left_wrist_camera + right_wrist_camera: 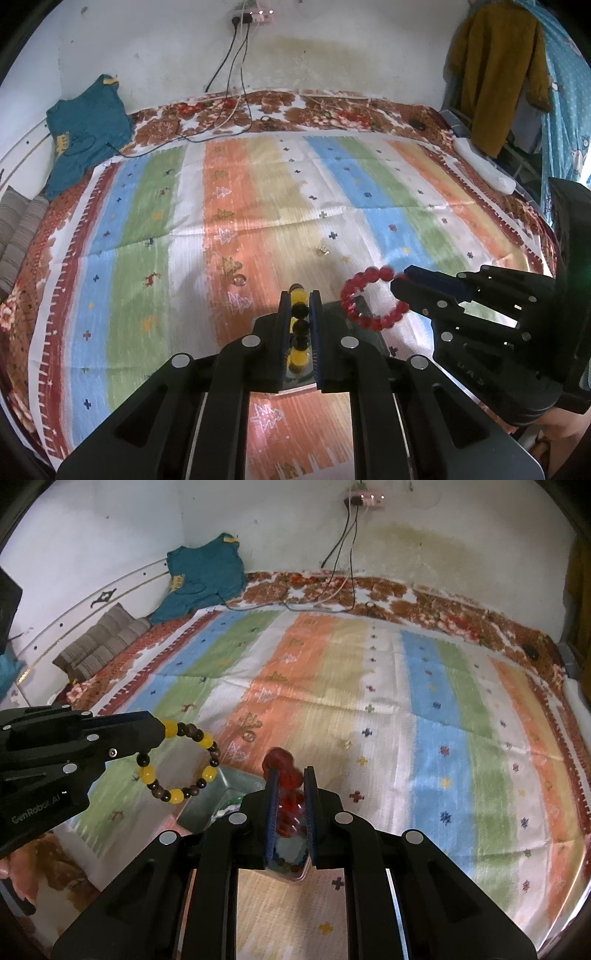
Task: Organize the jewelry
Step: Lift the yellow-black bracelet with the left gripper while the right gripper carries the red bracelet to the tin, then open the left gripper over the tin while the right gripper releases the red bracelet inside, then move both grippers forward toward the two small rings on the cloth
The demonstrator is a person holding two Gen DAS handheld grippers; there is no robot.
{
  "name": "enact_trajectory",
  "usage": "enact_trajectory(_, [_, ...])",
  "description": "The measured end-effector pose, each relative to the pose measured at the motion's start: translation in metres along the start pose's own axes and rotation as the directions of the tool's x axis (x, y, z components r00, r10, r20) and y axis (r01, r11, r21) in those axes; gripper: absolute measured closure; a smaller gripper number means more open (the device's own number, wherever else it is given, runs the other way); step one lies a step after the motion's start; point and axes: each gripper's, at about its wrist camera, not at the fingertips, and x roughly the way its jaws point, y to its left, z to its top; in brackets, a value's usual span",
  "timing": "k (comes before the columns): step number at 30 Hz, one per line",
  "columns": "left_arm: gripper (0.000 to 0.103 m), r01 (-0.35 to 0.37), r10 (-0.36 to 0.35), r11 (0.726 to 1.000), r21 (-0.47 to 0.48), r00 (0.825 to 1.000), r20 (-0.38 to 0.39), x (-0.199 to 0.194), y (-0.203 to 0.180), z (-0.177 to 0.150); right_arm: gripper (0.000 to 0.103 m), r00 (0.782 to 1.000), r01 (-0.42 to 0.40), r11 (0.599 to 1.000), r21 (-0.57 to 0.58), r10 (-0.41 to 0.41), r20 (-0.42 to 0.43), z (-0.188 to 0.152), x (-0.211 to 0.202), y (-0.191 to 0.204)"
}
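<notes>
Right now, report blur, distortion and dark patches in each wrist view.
Left wrist view: fisheye bends the striped bedspread; the red bracelet is smeared by motion blur; corners go black. Right wrist view: same bending and smeared stripes; the yellow-and-brown bracelet is fairly sharp; the red one between the near fingers is blurred.

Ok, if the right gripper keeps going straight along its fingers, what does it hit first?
Probably the striped bedspread. The right gripper, shut on the red bead bracelet, points down past the metal tray on its left, and nothing else shows ahead. Depth is hard to judge through the fisheye.
</notes>
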Motion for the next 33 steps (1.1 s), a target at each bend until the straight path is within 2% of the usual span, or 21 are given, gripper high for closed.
enact_trajectory(1, [0.091, -0.007, 0.007, 1.000, -0.005, 1.000, 0.002, -0.001, 0.001, 0.000, 0.085, 1.000, 0.012, 1.000, 0.010, -0.012, -0.006, 0.000, 0.000, -0.002])
enact_trajectory(3, [0.091, -0.017, 0.017, 1.000, -0.007, 1.000, 0.004, -0.001, 0.003, 0.001, 0.073, 1.000, 0.023, 0.999, 0.040, -0.022, -0.017, 0.001, 0.001, -0.009])
enact_trajectory(7, [0.091, -0.034, 0.034, 0.999, -0.017, 0.999, -0.005, 0.003, 0.010, 0.005, 0.073, 0.998, 0.044, 0.996, 0.079, -0.041, -0.040, 0.001, 0.007, -0.022])
enact_trajectory(10, [0.090, -0.036, 0.036, 0.999, -0.025, 0.999, -0.011, 0.004, 0.013, 0.006, 0.068, 0.997, 0.049, 0.994, 0.095, -0.044, -0.056, 0.001, 0.011, -0.029])
enact_trajectory(15, [0.079, -0.043, 0.042, 0.999, -0.027, 0.999, -0.031, 0.010, 0.019, 0.006, 0.066, 0.995, 0.055, 0.994, 0.090, -0.046, -0.093, 0.001, 0.020, -0.033])
enact_trajectory(18, [0.078, -0.049, 0.048, 0.999, -0.022, 0.997, -0.061, 0.017, 0.022, 0.005, 0.060, 0.994, 0.051, 0.995, 0.087, -0.042, -0.100, 0.002, 0.022, -0.033])
enact_trajectory(20, [0.073, -0.043, 0.041, 0.999, -0.021, 0.997, -0.071, 0.021, 0.024, 0.006, 0.057, 0.994, 0.048, 0.996, 0.080, -0.041, -0.098, 0.003, 0.022, -0.033])
enact_trajectory(30, [0.060, -0.052, 0.050, 0.999, -0.007, 0.991, -0.121, 0.043, 0.034, 0.011, 0.047, 0.993, 0.057, 0.994, 0.096, -0.046, -0.110, 0.013, 0.037, -0.040])
enact_trajectory(33, [0.059, -0.062, 0.062, 0.998, 0.008, 0.988, -0.141, 0.052, 0.036, 0.013, 0.044, 0.993, 0.044, 0.994, 0.100, -0.032, -0.116, 0.016, 0.041, -0.041])
